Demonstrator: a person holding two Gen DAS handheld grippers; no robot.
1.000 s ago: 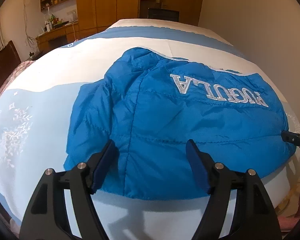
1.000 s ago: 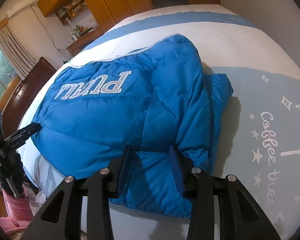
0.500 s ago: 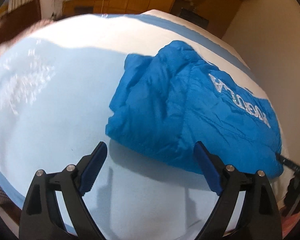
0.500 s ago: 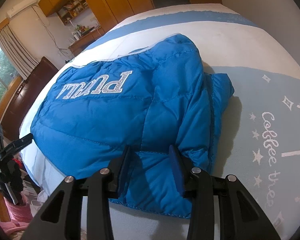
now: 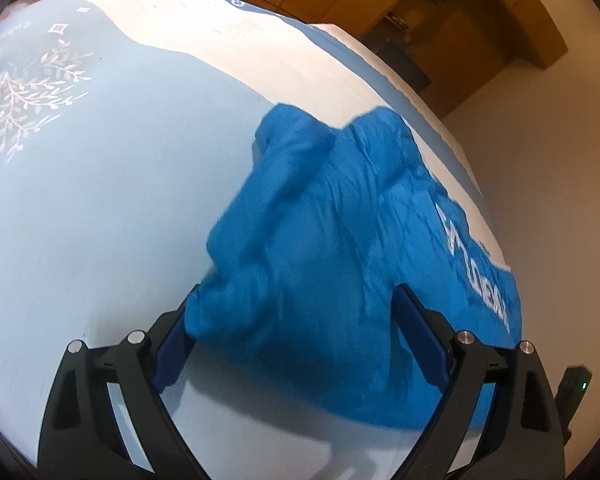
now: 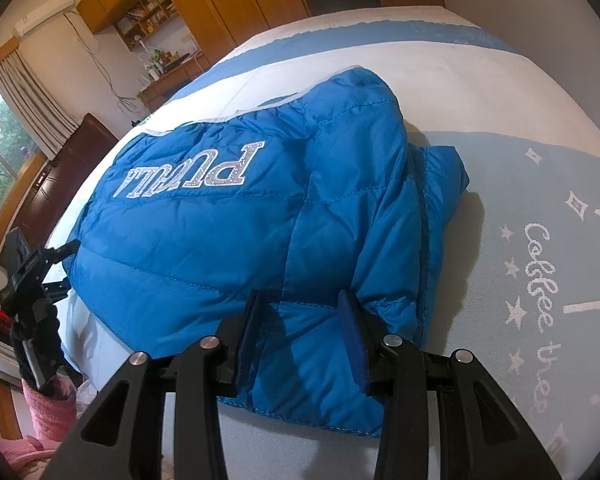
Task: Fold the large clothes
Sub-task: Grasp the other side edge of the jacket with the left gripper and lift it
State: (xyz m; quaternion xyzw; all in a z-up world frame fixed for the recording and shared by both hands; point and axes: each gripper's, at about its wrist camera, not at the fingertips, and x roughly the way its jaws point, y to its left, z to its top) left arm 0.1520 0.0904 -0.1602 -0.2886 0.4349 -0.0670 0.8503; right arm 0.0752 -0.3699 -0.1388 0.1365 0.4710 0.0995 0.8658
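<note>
Folding is mid-step: the right hand-held gripper [image 6: 304, 328] pinches the blue jacket's [image 6: 228, 240] hem on the bed [image 6: 520, 168]. The left hand-held gripper [image 5: 296, 336], jaws opening, straddles the jacket's bunched corner ungripped; closing there looks next.

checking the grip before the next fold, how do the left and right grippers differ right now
The left gripper is spread wide, its jaws opening, with a bulky edge of the blue jacket between them; the right gripper is much narrower, pinching a fold at the jacket's near hem. The left view is motion-blurred; the right is sharp. Both are black with blue pads and angle down at the same jacket.
</note>
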